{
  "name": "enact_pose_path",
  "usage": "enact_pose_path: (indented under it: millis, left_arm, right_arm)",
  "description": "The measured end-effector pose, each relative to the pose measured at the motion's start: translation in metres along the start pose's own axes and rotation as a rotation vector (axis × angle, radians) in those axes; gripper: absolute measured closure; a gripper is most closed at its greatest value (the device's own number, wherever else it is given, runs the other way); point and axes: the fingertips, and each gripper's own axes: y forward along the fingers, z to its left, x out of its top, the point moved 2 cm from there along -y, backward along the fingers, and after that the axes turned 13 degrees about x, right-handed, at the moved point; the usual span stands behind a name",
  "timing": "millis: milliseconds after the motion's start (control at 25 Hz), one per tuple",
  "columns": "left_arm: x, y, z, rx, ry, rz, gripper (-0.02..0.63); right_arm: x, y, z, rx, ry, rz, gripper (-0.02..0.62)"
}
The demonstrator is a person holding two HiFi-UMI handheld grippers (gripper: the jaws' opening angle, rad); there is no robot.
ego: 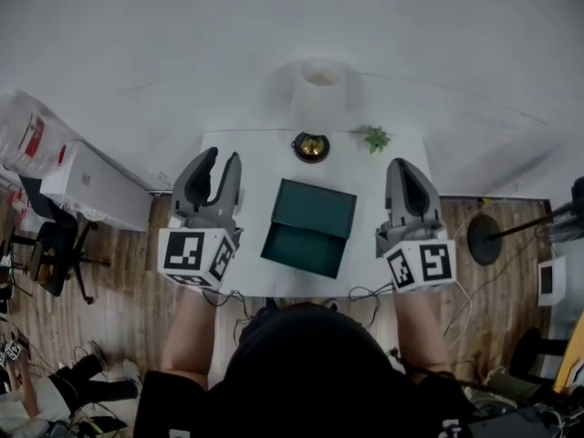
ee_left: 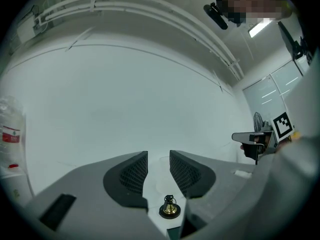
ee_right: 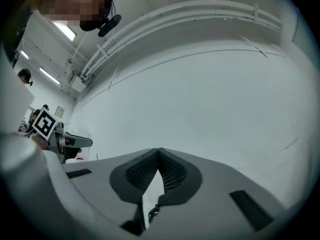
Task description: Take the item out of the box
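White tabletop [ego: 265, 164] lay beneath both tools. Your left gripper [ego: 223, 157] had its jaws slightly apart with nothing between them, and your right gripper [ego: 400, 164] had its jaws pressed together, empty. Between the grippers sat the green box [ego: 310, 226], apparently open. Just beyond it stood the brass bell [ego: 311, 146].

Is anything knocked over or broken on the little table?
Nothing looks broken or spilled. The green box sits a bit crooked, turned against the edges of the white table. The little brass bell stands upright behind it, and the small plant is beside the bell.
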Motion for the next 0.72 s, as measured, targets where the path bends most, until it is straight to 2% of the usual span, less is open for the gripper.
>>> enact_pose_path:
  millis: [720]
  left_arm:
    - [-0.0063,-0.0023,0.0057,-0.002,-0.003,0.013,0.472]
  right_arm:
    - [-0.0024,0.0035,0.0076,0.015,-0.024,0.018,0.591]
